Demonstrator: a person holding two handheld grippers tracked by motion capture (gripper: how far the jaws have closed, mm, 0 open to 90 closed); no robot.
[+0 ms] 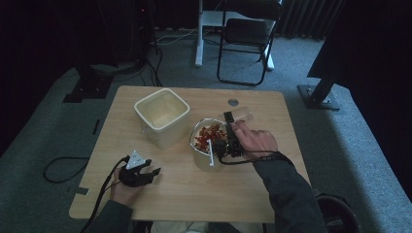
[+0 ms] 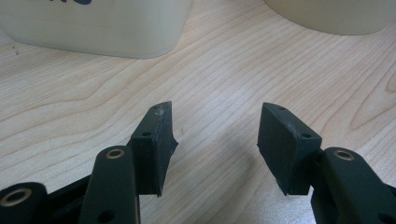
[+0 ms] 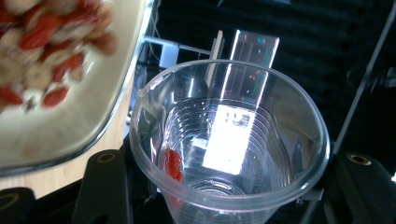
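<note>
Your right gripper point(image 3: 224, 186) grasps a clear cup point(image 3: 229, 140), nearly emptied beside the bowl point(image 1: 200, 155); left gripper point(image 2: 215, 149) released; next, tip out the remaining piece

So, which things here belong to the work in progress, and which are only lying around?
In use:
- clear plastic cup, held by the right gripper, one red piece inside
- bowl of red and pale pieces

Apparently idle:
- square cream container
- left gripper, open over bare table
- folding chair behind
</note>
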